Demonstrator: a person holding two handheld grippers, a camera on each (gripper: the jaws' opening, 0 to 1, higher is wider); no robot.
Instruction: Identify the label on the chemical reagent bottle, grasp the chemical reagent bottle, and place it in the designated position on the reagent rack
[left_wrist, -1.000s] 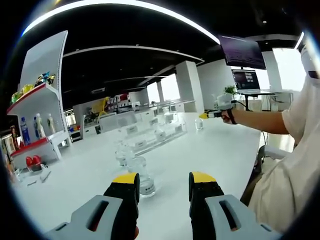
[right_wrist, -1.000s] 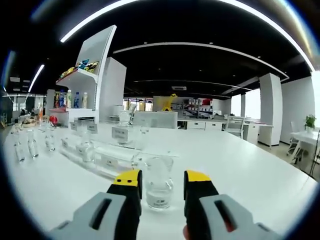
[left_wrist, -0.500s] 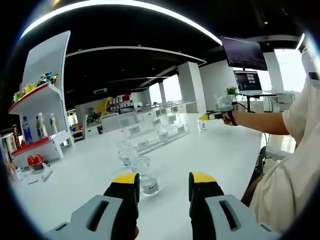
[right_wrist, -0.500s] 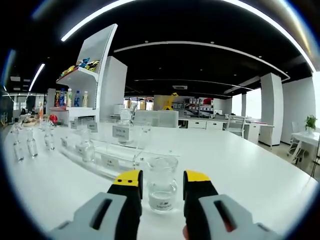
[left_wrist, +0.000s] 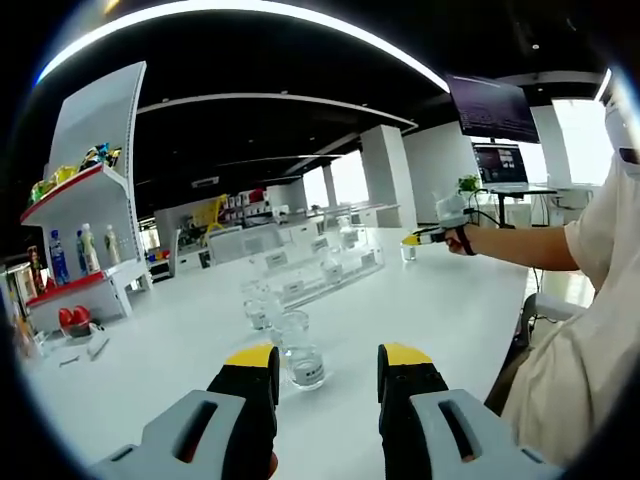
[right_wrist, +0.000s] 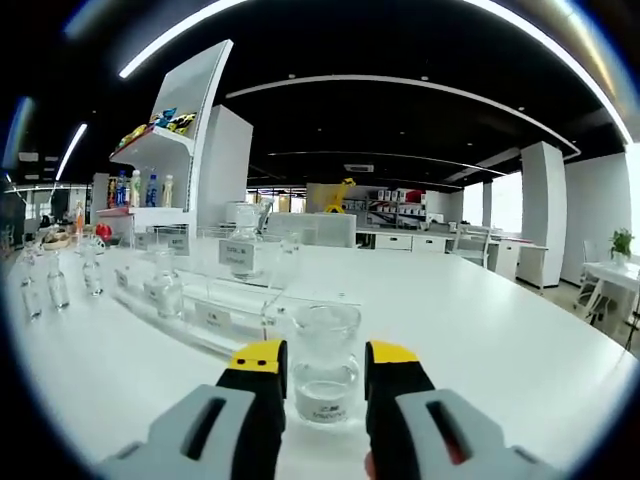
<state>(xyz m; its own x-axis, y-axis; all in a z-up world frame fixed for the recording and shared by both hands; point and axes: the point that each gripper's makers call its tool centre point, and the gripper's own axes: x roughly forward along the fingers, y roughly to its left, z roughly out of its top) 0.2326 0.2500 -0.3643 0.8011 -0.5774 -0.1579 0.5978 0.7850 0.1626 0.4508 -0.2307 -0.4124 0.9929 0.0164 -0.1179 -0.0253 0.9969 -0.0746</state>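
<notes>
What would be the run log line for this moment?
right gripper: open, around reagent bottle | left gripper: open, empty | rack: beyond bottle

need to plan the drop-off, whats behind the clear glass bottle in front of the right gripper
Behind the clear glass reagent bottle on the white table stands the clear acrylic reagent rack, with white label cards and a few small bottles. The bottle and the right gripper hide the rack's near end.

Reagent bottle (right_wrist: 324, 362) stands before the rack (right_wrist: 215, 300) on the table (right_wrist: 480, 340).
</notes>
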